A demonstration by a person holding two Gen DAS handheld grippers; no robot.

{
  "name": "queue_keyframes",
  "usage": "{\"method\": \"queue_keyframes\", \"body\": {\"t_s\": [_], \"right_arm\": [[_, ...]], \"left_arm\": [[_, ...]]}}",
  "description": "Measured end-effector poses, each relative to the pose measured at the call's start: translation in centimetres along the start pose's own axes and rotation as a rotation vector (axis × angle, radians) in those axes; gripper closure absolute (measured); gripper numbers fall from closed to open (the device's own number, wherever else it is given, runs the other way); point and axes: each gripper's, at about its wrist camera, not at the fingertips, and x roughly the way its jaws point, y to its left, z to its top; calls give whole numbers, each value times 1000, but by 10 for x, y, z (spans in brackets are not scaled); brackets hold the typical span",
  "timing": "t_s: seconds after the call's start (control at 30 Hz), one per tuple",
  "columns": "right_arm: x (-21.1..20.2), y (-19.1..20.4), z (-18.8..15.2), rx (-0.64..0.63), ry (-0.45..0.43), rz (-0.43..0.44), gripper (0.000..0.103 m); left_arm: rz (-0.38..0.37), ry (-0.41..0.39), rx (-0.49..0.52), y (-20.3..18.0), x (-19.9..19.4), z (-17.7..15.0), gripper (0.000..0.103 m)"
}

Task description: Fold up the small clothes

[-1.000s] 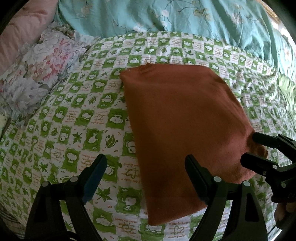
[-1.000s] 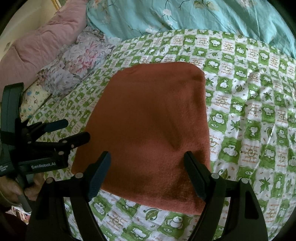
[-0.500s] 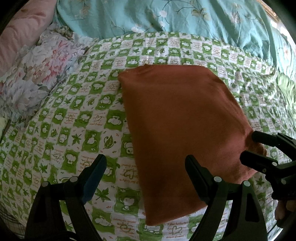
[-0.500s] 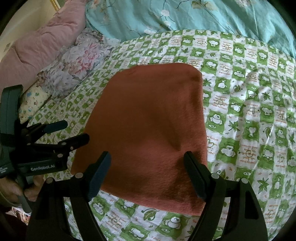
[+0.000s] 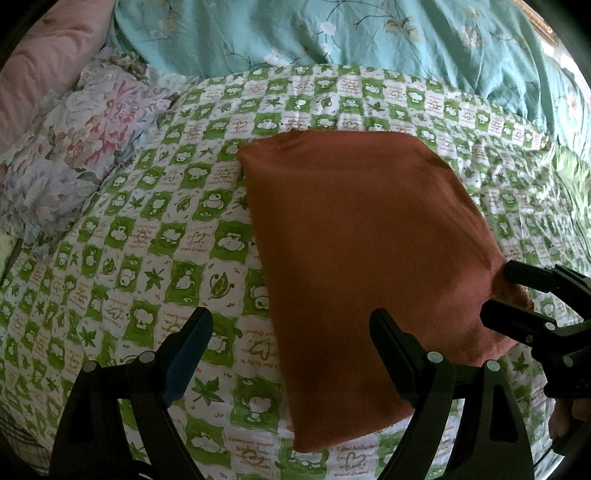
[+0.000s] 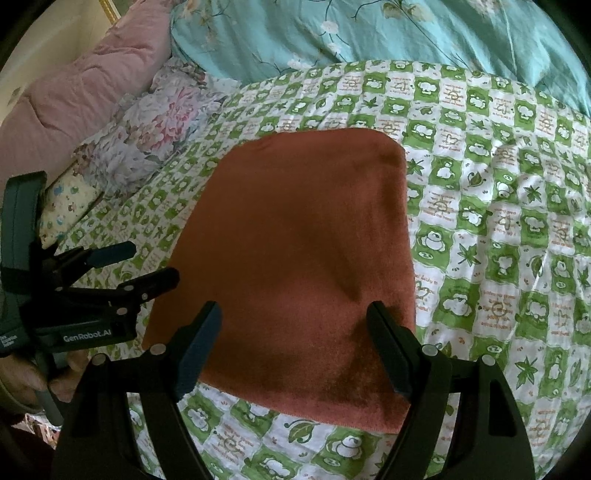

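Observation:
A rust-orange folded cloth (image 5: 362,251) lies flat on the green-and-white checked bedspread (image 5: 147,240); it also shows in the right wrist view (image 6: 295,251). My left gripper (image 5: 291,343) is open and empty, above the cloth's near left edge. My right gripper (image 6: 293,332) is open and empty, above the cloth's near edge. The right gripper shows at the right in the left wrist view (image 5: 498,291), its fingers apart at the cloth's corner. The left gripper shows at the left in the right wrist view (image 6: 151,262), just off the cloth's left edge.
A teal flowered quilt (image 5: 332,33) lies across the far side of the bed. A floral pillow (image 5: 62,147) and a pink quilt (image 6: 74,99) lie at the far left. The checked bedspread (image 6: 498,221) stretches to the right of the cloth.
Both grippers have drawn back a little from the cloth, which now sits slightly lower in both views. The cloth has not moved and both grippers stay open.

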Motion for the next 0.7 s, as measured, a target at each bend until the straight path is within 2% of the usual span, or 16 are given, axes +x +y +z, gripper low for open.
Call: {"method": "queue_keyframes", "body": {"t_s": [0.7], "right_arm": [[1,0,4,1,-1,2,22]], "left_arm": [[-4,6,1,0,4,4,15]]}}
